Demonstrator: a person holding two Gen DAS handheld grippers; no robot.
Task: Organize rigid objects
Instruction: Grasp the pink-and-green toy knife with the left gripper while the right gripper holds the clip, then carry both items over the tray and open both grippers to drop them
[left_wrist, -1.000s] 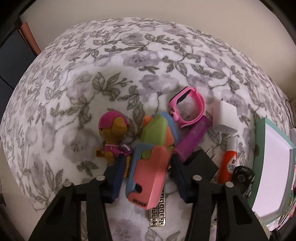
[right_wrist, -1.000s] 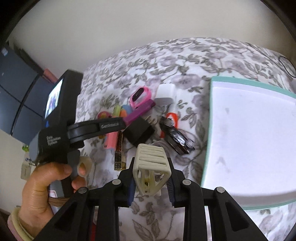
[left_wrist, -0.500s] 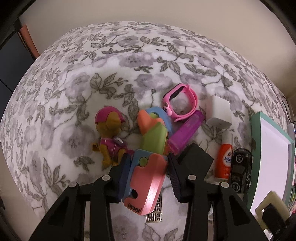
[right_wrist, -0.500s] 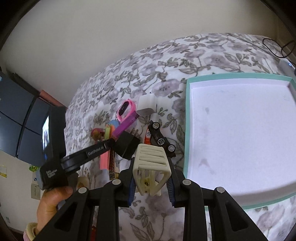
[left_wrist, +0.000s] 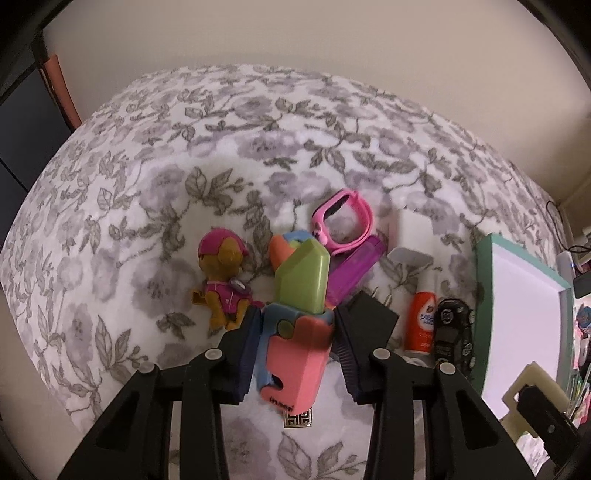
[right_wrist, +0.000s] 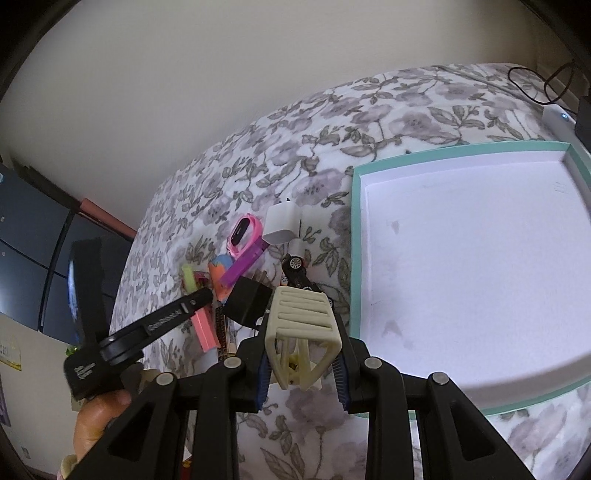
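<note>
Tray (right_wrist: 356, 236) interior bare, right of right-wrist frame: open room. Clutter left of it: black car (right_wrist: 301, 275), black adapter (right_wrist: 245, 301), white charger (right_wrist: 280, 223). Bedspread (left_wrist: 258, 122) upper frame free.

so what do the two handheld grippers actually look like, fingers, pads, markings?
Both alike: the left gripper and the right gripper have matte black plastic fingers with triangular cut-outs and silver screws, plus ribbed dark blue pads. Seen from the right wrist, the left one shows white lettering on its black body.
</note>
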